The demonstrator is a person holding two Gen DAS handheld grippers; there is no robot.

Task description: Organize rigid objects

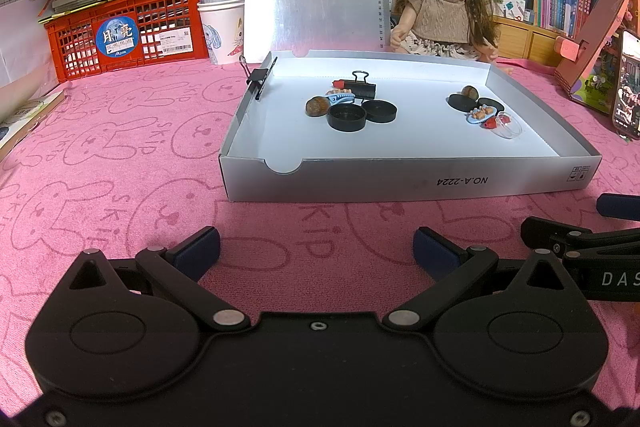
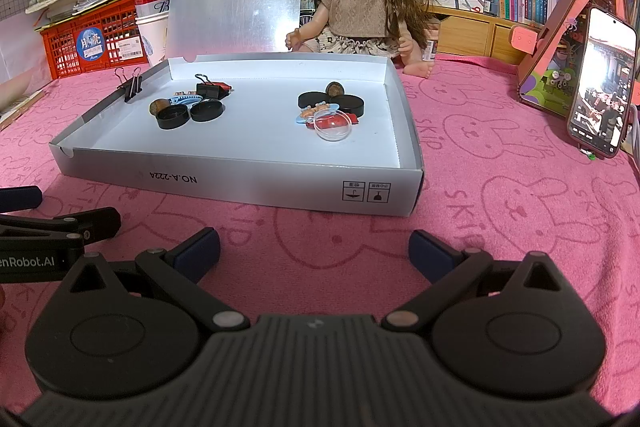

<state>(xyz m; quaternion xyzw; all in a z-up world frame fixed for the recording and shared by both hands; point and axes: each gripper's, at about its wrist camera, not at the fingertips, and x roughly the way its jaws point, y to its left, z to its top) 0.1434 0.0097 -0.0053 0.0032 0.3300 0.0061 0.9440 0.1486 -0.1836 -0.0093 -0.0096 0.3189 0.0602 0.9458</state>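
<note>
Both tools are held low over the pink cloth (image 1: 120, 147), on the near side of the shallow white box (image 2: 248, 183), and neither touches it. The left gripper (image 1: 316, 251) has its fingers spread wide with nothing between them; the right gripper (image 2: 315, 250) is likewise spread and empty. Inside the box the small rigid items lie in two clusters. The left cluster (image 1: 344, 103) comprises two black caps, a nut, a blue clip and a black binder clip. The right cluster (image 2: 330, 109) comprises black discs, a nut, a blue clip, a red piece and a clear dome. A second binder clip (image 2: 129, 85) is clamped on the box's left wall. This layout fits either a sort in progress or a finished grouping, so the step in hand cannot be fixed. Any further pick calls for clearing the box's near wall and closing on one item without disturbing its neighbours.
</note>
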